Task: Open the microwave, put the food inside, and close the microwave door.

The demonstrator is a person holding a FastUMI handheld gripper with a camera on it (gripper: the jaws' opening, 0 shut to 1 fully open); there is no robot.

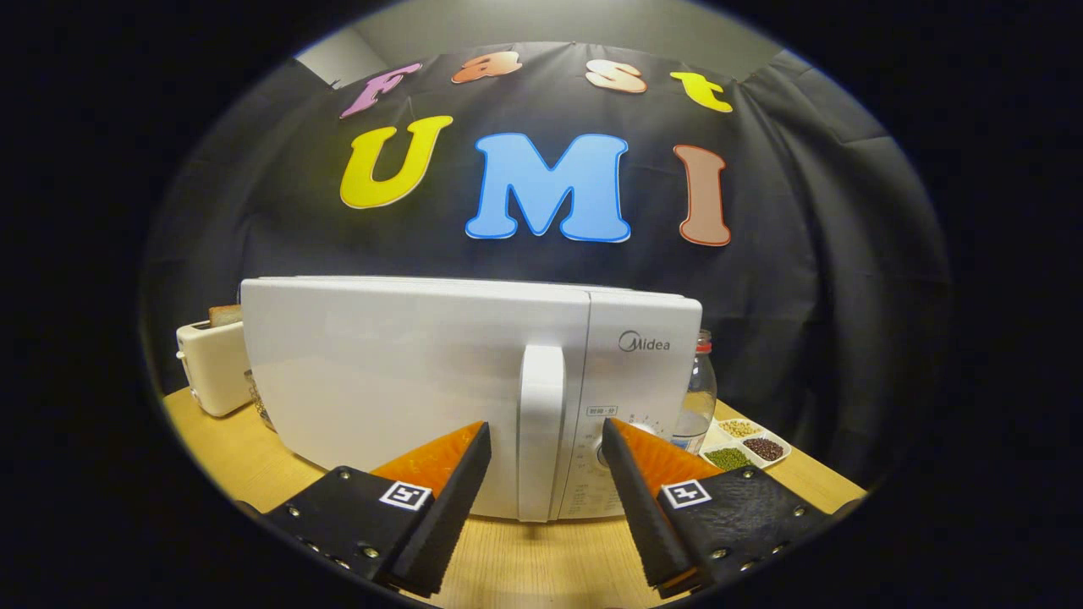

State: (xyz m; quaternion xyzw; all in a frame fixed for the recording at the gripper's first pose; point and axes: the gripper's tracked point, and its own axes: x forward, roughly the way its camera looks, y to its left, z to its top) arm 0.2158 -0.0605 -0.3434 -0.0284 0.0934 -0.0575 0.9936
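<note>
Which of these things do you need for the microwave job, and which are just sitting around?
For the job:
- microwave, door shut
- its door handle, just ahead between the open tongs

Just sitting around:
- toaster with bread, left of the microwave
- bottle, to its right
- tray of beans, beside the bottle

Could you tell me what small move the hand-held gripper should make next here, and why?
Probably ease straight forward until the fingers flank the door handle, then close on it. The microwave door looks shut, the hand-held gripper is open, and the vertical handle already stands between its fingertips, just ahead of them. No sideways correction seems needed before the pull.
</note>
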